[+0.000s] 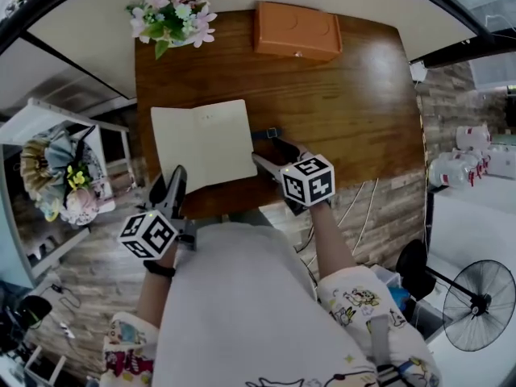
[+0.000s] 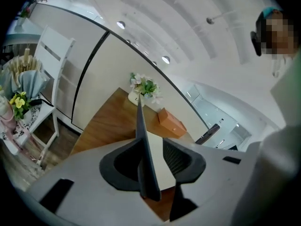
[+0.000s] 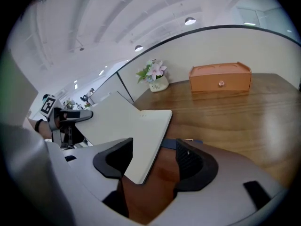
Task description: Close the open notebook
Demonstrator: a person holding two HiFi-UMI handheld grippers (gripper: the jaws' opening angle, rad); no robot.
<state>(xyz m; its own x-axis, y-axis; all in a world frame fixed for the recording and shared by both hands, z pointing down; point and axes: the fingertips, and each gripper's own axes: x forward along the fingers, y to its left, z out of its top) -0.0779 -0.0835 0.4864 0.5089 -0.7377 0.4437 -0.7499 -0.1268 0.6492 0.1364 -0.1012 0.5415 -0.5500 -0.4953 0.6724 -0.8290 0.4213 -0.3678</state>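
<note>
The notebook (image 1: 201,143) lies at the near left of the wooden table (image 1: 347,119), showing a blank cream page. My left gripper (image 1: 173,185) is at its near left corner. In the left gripper view a thin dark cover (image 2: 143,149) stands edge-on between the jaws of the left gripper (image 2: 155,161), close to the left jaw, with a gap to the right pad. My right gripper (image 1: 274,153) is at the notebook's right edge. There the cream page block (image 3: 127,126) sits tilted between the wide jaws of the right gripper (image 3: 153,161), clear of the right pad. A blue strip (image 3: 176,144) shows under it.
An orange box (image 1: 297,31) and a vase of pink flowers (image 1: 172,16) stand at the table's far edge. A white shelf with a bouquet (image 1: 64,176) is on the left. A floor fan (image 1: 480,305) stands at the lower right, and cables hang off the table's near right.
</note>
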